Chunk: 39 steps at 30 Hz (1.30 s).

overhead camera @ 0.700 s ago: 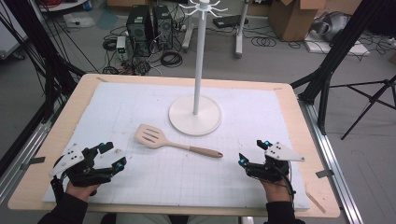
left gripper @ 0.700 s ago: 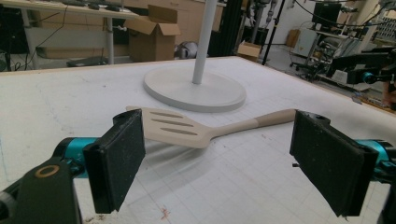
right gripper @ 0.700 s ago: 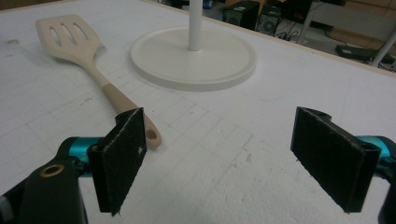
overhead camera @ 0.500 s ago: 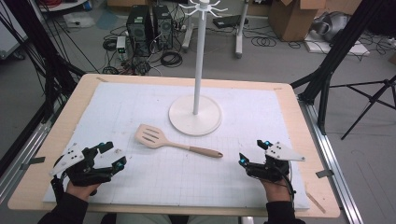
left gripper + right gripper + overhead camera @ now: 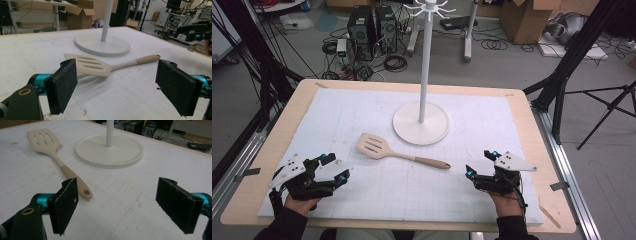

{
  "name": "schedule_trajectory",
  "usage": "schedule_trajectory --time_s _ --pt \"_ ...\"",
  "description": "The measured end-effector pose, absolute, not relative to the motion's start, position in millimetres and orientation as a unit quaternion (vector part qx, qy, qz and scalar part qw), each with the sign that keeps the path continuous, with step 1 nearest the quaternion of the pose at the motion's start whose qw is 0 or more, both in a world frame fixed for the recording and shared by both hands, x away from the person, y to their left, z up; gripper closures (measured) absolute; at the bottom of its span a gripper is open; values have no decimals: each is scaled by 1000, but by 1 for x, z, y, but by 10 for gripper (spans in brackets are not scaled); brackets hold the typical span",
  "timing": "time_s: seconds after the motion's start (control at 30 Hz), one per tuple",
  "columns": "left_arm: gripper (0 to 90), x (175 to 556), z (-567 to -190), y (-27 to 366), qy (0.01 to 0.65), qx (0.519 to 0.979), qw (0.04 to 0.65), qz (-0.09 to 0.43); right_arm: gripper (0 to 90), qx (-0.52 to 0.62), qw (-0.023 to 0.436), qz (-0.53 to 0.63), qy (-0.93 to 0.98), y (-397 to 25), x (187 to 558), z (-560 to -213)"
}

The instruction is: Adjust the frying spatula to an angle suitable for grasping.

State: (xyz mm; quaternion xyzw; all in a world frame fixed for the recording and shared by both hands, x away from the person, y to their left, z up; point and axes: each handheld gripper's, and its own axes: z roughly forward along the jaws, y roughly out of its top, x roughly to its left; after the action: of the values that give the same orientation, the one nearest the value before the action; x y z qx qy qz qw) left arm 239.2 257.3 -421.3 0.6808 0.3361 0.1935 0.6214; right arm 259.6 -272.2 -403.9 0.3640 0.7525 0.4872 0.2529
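Change: nothing moving since a moment ago | left hand-held gripper (image 5: 332, 169) and right hand-held gripper (image 5: 481, 163) resting gaping, empty | spatula (image 5: 398, 152) lying untouched on tabletop (image 5: 522, 117) beside stand (image 5: 421, 122)

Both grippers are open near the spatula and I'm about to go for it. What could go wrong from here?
1. The spatula lies flat on the white mat, so jaws closing on its thin blade may slide over it; the rounded handle looks the safer grab.
2. The stand sits just behind the blade, and a fast reach by the left gripper could bump its base.
3. If the right gripper also reaches in, the two may collide.
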Motion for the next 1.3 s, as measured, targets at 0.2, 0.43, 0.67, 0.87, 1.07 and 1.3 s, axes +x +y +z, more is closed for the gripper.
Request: schedule_trajectory --time_s 0.2,0.43,0.67,0.87,1.07,1.3 --pt "178 240 -422 257 337 682 621 187 172 341 213 484 777 -250 263 -404" --pt "180 242 -422 258 336 686 617 187 205 317 183 469 804 -225 276 -409" --pt "183 242 -422 260 336 685 620 183 258 291 168 446 830 -194 290 -410" --pt "187 242 -422 260 338 685 620 179 290 281 154 428 845 -166 308 -413" --pt "189 243 -422 260 339 683 622 178 396 238 127 400 876 -125 329 -411" --pt "189 243 -422 264 342 680 623 179 472 217 102 354 904 -94 355 -420"
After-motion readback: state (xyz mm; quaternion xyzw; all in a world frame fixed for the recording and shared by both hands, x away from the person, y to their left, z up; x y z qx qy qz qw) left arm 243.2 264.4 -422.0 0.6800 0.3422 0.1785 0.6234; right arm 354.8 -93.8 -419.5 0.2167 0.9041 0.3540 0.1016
